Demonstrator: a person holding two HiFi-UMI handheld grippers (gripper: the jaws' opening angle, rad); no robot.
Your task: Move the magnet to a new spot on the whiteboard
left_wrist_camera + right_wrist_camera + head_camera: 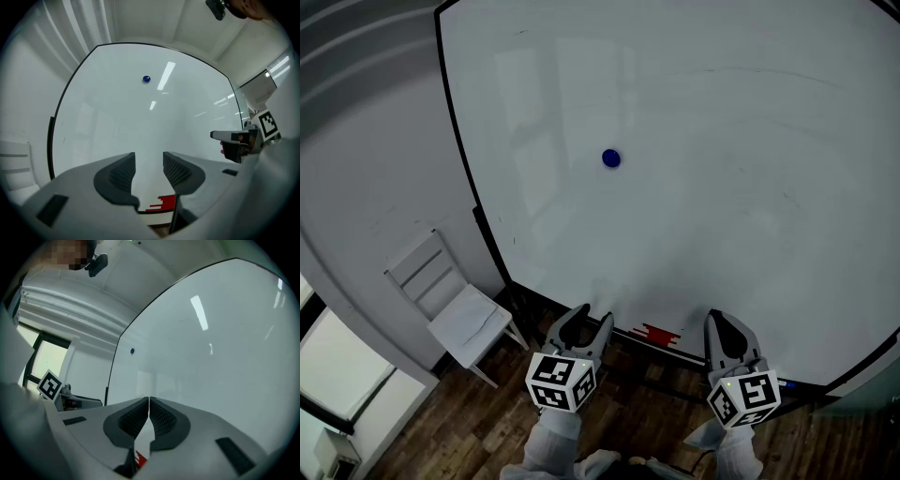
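**Blue magnet alone on the board, both grippers low**

The small blue magnet point(611, 157) clings to the whiteboard point(741, 131) by its own pull, nothing holding it. It sits nearer the board's left edge than its right and well above the bottom edge. White surface lies bare around it on every side, so I'd say there is plenty of room to slide or replant it, most of all toward the right edge.

Down by the bottom edge, well apart from the magnet, the left hand-held gripper point(586, 315) has its jaws spread with nothing between them. The right hand-held gripper point(719, 321) has its jaws pressed together on nothing. Between them, at that edge, sits something red point(660, 334) that I can't make out.

Grippers lowered like this suit either a reach still to come or a magnet already set in its new spot. A white chair point(455, 305) stands beyond the lower left corner.
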